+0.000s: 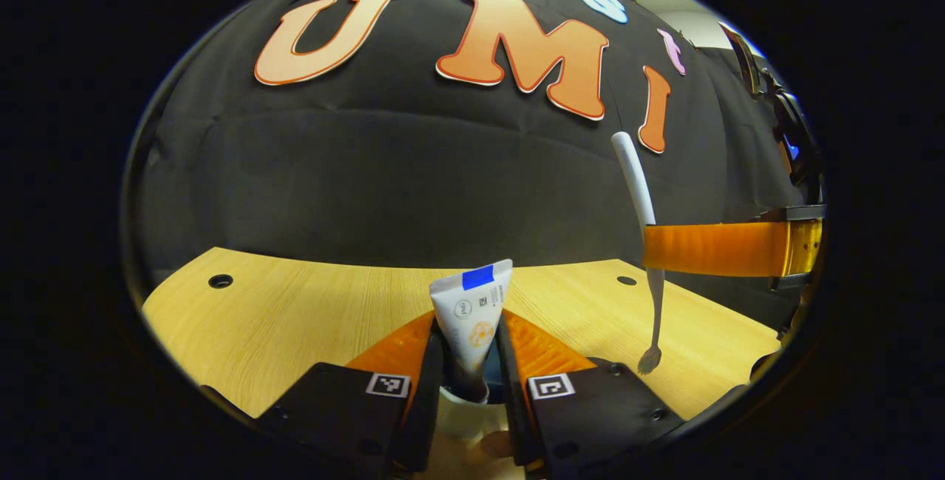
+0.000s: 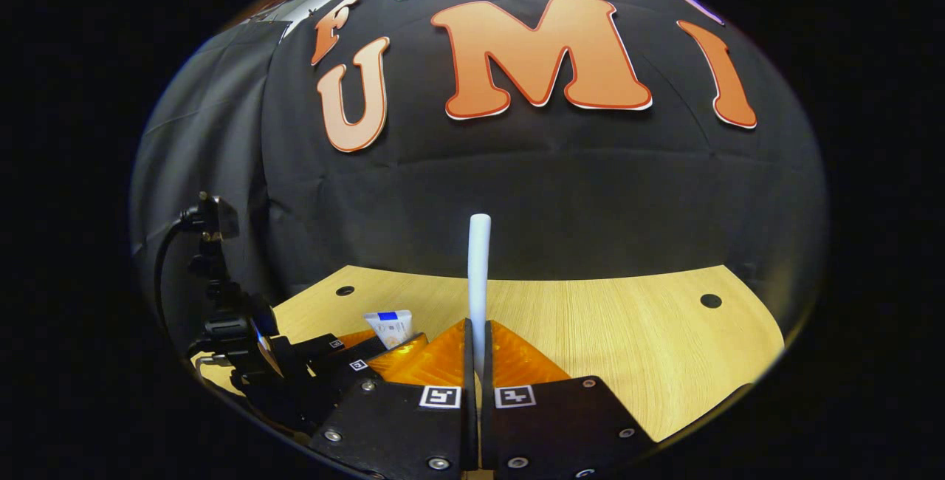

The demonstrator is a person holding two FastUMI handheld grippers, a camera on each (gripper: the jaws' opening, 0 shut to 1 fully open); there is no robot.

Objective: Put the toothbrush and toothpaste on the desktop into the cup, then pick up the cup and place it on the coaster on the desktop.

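the wooden desktop (image 1: pixel 310 303) is spreading wide under both tools, with the dark booth wall rising behind it, and both of the task's loose items are being carried above it rather than lying on it.

the left gripper (image 1: pixel 470 362) is clamping the toothpaste (image 1: pixel 472 317) between its 2 fingers, crimped flat end up and the narrower cap end pointing down. just below that lower end a pale rounded edge, which is probably the rim of the cup (image 1: pixel 461 421), is showing between the fingers, so the tube is likely being held this way to go in cap end down. how deep the tube is sitting in it cannot be told. in the right gripper view the same tube (image 2: pixel 390 326) is peeking up beyond the left gripper (image 2: pixel 347 358), low at the left.

the right gripper (image 2: pixel 478 362) is squeezing the toothbrush (image 2: pixel 479 273), its fingers nearly together on the thin handle. the brush is standing close to upright, and in the left gripper view the toothbrush (image 1: pixel 644 244) is hanging with its bristle head down, near the desktop, the right gripper (image 1: pixel 727 249) crossing its middle. that head-down, vertical hold suits dropping it into a narrow opening.

the 2 tools are working near each other over the same part of the desk.
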